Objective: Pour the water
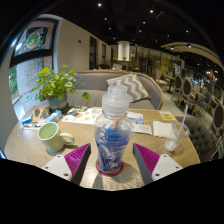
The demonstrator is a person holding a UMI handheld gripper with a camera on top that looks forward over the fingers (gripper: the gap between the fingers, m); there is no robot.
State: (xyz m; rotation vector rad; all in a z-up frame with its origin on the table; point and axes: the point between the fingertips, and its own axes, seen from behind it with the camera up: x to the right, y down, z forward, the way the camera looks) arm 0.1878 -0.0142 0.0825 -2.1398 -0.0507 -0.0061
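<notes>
A wide, rounded view looks forward from a hand-held gripper (112,160) over a round wooden table (30,145) in a lounge. At the far left of the frame, a leafy plant (55,83) stands at the table's back edge. Just below it, left of centre, sits a pale green cup (51,135) (the likely target for the water), with a smaller white cup (67,139) close beside it. The cups stand just ahead and to the left of the left finger.

At bottom centre, a clear plastic bottle (113,130) with a blue label and a white cap stands upright between the two pink pads (78,158). The jaws appear closed on the bottle's lower body, a pad against each side, though whether the grip is firm cannot be told. The bottle's base seems to rest on or just above the tabletop.

Behind the bottle, open booklets (85,116) lie flat. To the right, a glass (178,130) with something pale in it stands near the table edge. A grey sofa (100,85) fills the background.

To pour well, the bottle likely needs lifting clear, moving left above the green cup, then tilting slowly so the neck points into it; the cap looks to be on, which would block any flow.
</notes>
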